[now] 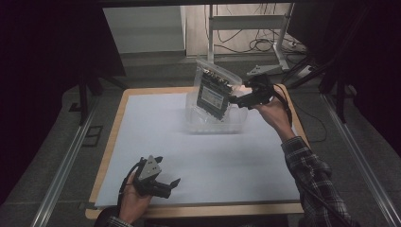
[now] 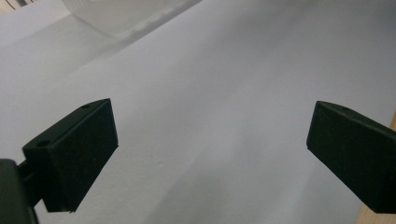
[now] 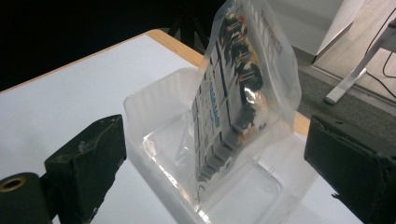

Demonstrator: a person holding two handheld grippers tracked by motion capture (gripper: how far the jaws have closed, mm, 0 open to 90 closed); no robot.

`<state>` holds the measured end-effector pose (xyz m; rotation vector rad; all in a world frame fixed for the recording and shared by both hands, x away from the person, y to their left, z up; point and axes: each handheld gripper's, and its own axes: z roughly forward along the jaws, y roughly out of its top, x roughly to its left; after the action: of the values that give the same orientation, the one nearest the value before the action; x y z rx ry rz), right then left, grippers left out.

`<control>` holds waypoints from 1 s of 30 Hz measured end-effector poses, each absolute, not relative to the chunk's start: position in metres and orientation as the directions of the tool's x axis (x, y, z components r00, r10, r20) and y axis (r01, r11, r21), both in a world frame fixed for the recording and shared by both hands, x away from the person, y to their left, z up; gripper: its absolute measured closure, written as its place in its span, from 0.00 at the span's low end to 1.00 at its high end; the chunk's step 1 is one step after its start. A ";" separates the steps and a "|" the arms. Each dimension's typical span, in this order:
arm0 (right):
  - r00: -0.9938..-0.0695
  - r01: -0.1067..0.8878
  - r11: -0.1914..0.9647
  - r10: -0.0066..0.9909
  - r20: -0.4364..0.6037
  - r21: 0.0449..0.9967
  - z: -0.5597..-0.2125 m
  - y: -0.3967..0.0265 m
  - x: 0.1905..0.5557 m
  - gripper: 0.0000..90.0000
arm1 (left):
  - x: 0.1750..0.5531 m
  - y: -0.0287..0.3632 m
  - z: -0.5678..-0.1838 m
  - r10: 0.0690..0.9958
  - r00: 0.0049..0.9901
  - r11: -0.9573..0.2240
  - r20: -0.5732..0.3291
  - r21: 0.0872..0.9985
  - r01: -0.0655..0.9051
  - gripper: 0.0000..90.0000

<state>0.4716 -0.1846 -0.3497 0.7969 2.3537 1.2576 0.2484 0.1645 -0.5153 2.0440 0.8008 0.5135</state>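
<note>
A clear plastic bag [image 1: 213, 90] holding a dark electronic board stands upright and leans in a clear plastic container [image 1: 198, 126] at the table's far middle. My right gripper [image 1: 238, 92] hovers just right of the bag's upper part, open, its jaws apart from the bag. The right gripper view has the bag [image 3: 243, 93] and container [image 3: 154, 100] ahead of my right gripper [image 3: 215, 163], beyond its wide-spread jaws. My left gripper [image 1: 168, 171] rests low near the front left edge, open. The left gripper view has my left gripper [image 2: 210, 144] over bare white sheet.
A white sheet [image 1: 213, 161] covers the wooden-edged table [image 1: 113, 137]. Behind the table, a metal stand [image 1: 279, 38] and loose cables [image 1: 255, 45] sit on the floor. Metal rails [image 1: 61, 175] run along both sides of the table.
</note>
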 end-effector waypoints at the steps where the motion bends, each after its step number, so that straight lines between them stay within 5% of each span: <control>1: -0.779 0.309 0.447 0.625 -0.046 0.839 -0.350 -0.186 0.469 0.06 | 0.248 0.164 -0.515 0.703 0.708 -0.431 0.068 0.833 0.347 0.01; 30: -0.775 0.300 0.455 0.629 -0.063 0.838 -0.387 -0.233 0.392 0.02 | 0.247 0.161 -0.514 0.716 0.695 -0.441 0.074 0.819 0.368 0.01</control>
<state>0.3918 -0.2329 -0.3869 0.7858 2.3445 1.2430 0.2470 0.1612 -0.5137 2.0674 0.8279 0.5289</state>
